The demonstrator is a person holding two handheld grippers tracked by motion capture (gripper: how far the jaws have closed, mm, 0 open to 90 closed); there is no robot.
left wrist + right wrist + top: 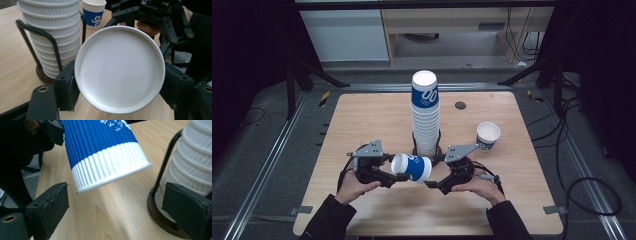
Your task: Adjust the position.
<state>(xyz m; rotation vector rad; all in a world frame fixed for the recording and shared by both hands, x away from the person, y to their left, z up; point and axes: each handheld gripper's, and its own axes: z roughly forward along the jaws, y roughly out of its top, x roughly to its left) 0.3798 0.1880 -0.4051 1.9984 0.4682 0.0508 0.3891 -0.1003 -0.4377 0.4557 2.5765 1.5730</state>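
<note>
In the high view, my left gripper (pixel 393 176) sits at about seven o'clock from the middle of the table (pixel 362 115), my left hand (pixel 353 186) wrapped round it from below. Its jaws clamp the paper cup (pixel 412 167), which lies on its side in the air with the closed bottom toward me on the left and the open rim pointing to three o'clock. In the left gripper view the white round bottom of the cup (pixel 120 68) sits squarely between my two black jaws, one pad pressed against it at nine o'clock and the other at three o'clock.

Just beyond the cup at twelve o'clock rises the tall stack of cups (pixel 425 112), standing upright in a black wire holder (pixel 48 37) on a round dark base.

My right gripper (pixel 430 184) lies at five o'clock from the held cup, just beside its rim, with my right hand (pixel 479 184) behind it. In the right gripper view its jaws stand wide apart with nothing between the pads; the blue-and-white ribbed cup (pixel 105 152) hangs tilted above them at about eleven o'clock, clear of both pads.

Farther out at two o'clock, a single cup (pixel 488 135) stands upright on the table, well apart from both grippers.
</note>
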